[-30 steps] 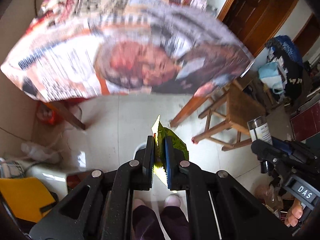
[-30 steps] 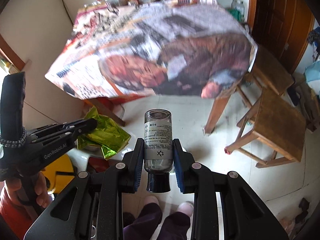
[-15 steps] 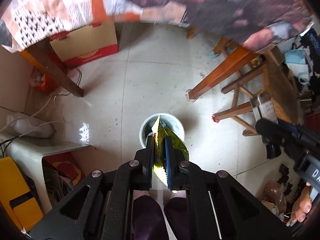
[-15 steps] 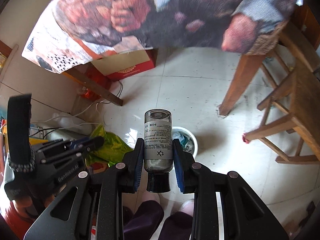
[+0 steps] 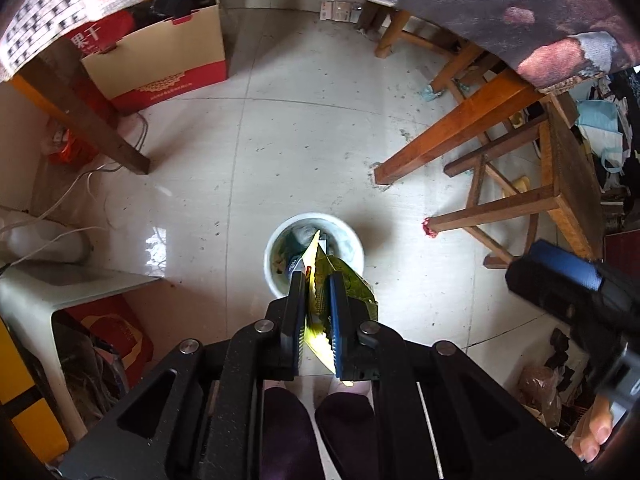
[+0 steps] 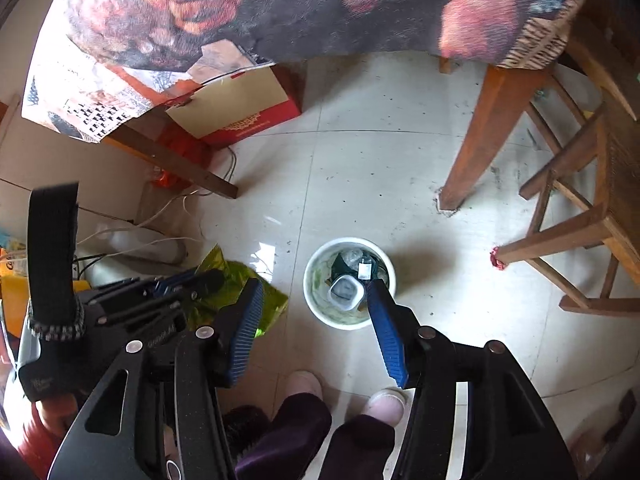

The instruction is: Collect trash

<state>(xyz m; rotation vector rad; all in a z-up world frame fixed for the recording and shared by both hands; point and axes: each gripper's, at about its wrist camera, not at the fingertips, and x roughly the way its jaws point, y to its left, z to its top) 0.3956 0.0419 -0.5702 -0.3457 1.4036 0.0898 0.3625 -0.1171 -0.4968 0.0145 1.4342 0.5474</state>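
Note:
A white round trash bin stands on the tiled floor, also in the right wrist view. My left gripper is shut on a yellow-green foil wrapper and holds it above the bin's near rim; the wrapper also shows in the right wrist view. My right gripper is open and empty above the bin. The clear bottle lies inside the bin on other trash.
A table with a printed cloth and wooden legs stands ahead. A wooden stool is at the right. A red and cream box sits under the table. Cables and a white stool are at the left.
Both grippers tilted down toward the floor over the bin. My right gripper opened and the bottle dropped into the bin. The left gripper still holds the wrapper.

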